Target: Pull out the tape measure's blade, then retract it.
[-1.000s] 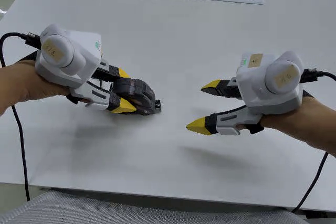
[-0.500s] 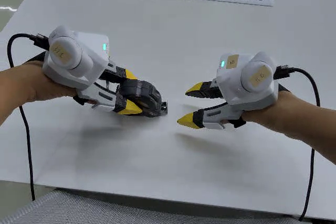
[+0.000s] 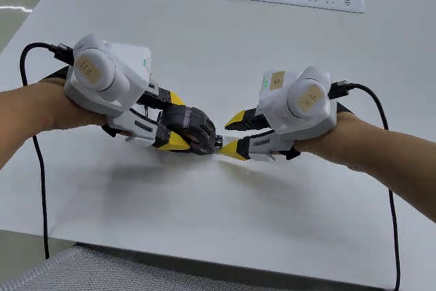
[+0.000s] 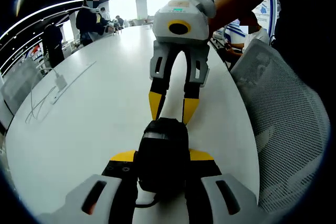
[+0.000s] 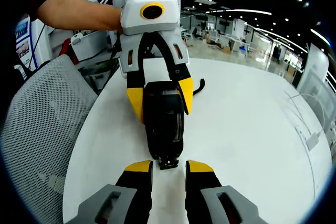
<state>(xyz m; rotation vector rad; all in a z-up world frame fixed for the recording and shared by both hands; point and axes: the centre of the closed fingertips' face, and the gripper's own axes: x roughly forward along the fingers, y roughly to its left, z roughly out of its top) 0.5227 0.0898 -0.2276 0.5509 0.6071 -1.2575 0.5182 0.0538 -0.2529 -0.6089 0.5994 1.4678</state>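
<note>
Tape (image 3: 194,127): squat black and dark-grey case, blade fully in, only the small hook (image 5: 168,162) showing at its mouth. It sits low at the white worktop (image 3: 204,223), clenched between the yellow tips of the left claw (image 3: 176,120). Right claw (image 3: 233,134) released, jaws spread, tips flanking the hook and just clear of it in the right gripper view.

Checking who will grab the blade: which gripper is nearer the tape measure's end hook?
Right. The right gripper has the end hook just at its open tips; the left gripper clamps the tape measure behind it.
</note>
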